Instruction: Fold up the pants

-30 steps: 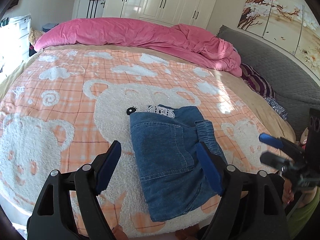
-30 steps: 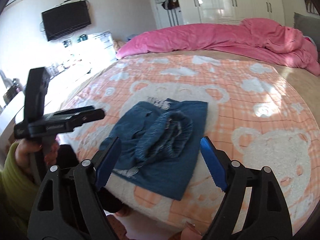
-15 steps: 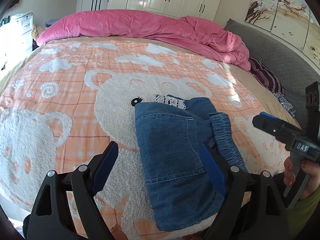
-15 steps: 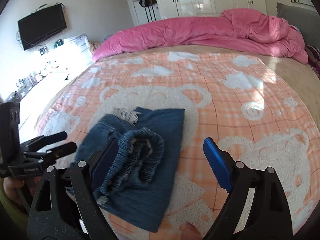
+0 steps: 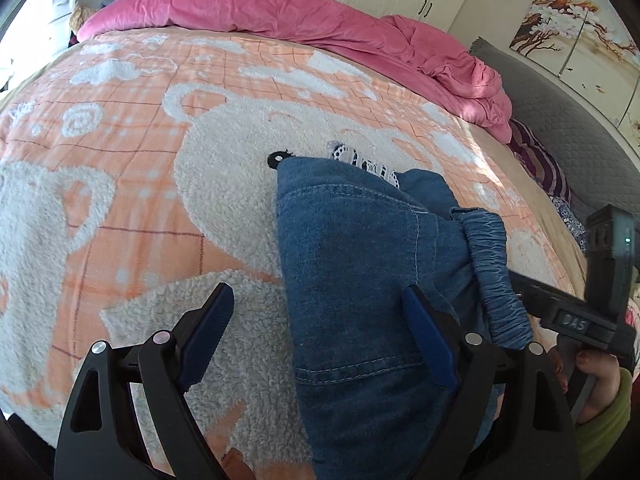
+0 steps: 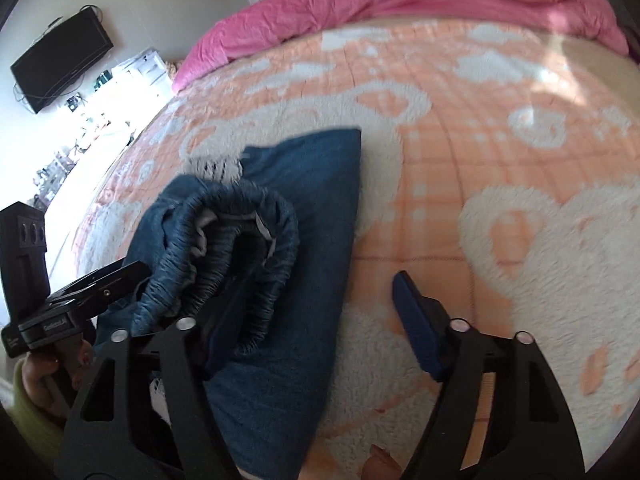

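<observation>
Two grippers work low over the bear-print blanket [image 5: 224,200] on the bed. On the left, the left gripper [image 5: 320,336] is spread wide, released, one finger over bare fleece and the other over the denim's left half. The folded pants [image 5: 352,264] lie near the blanket's front edge, their gathered waistband [image 5: 496,276] bunched along the right side. Further right, the right gripper [image 6: 316,312] is also released: its left finger is tucked into the waistband's [image 6: 240,236] opening, its right finger hangs over blanket [image 6: 480,140] just beside the pants [image 6: 304,200].
</observation>
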A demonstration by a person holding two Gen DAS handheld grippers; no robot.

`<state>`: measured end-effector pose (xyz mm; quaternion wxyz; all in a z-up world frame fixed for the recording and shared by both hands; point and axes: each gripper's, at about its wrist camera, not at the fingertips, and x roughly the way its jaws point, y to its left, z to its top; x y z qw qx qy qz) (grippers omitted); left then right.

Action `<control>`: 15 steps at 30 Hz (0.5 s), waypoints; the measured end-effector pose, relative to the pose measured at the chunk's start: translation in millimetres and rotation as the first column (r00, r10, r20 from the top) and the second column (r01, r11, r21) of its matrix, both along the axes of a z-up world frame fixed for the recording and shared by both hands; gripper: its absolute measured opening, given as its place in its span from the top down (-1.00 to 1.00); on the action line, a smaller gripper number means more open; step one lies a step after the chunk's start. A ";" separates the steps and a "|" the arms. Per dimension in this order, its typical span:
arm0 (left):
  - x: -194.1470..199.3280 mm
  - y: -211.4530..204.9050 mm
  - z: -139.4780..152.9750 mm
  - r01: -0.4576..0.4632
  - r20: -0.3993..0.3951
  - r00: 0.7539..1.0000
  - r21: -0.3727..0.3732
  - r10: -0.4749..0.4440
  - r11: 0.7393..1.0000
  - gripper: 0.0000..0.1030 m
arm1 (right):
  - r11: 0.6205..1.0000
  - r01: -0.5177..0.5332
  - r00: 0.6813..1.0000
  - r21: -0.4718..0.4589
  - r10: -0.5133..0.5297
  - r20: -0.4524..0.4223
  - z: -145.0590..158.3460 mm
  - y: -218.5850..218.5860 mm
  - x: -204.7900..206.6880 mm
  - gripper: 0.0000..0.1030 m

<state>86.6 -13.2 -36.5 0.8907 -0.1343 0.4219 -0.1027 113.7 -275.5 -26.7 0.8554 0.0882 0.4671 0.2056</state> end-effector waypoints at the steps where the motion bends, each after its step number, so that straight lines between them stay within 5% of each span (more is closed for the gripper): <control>1: 0.8 -1.7 -1.5 0.003 -0.002 1.000 0.002 -0.003 1.000 -0.65 | 1.000 0.005 1.000 0.011 -0.005 -0.008 -2.7 0.3 0.9 -0.16; 10: 7.1 -5.5 -4.9 0.007 -0.004 1.000 -0.008 -0.007 1.000 -0.64 | 0.999 -0.007 1.000 0.036 0.007 0.000 -3.8 8.4 7.0 0.02; 15: 8.3 -7.8 -4.7 0.010 0.000 1.000 -0.008 -0.010 1.000 -0.57 | 0.998 -0.028 1.000 0.052 0.028 0.002 -4.3 11.1 6.4 0.35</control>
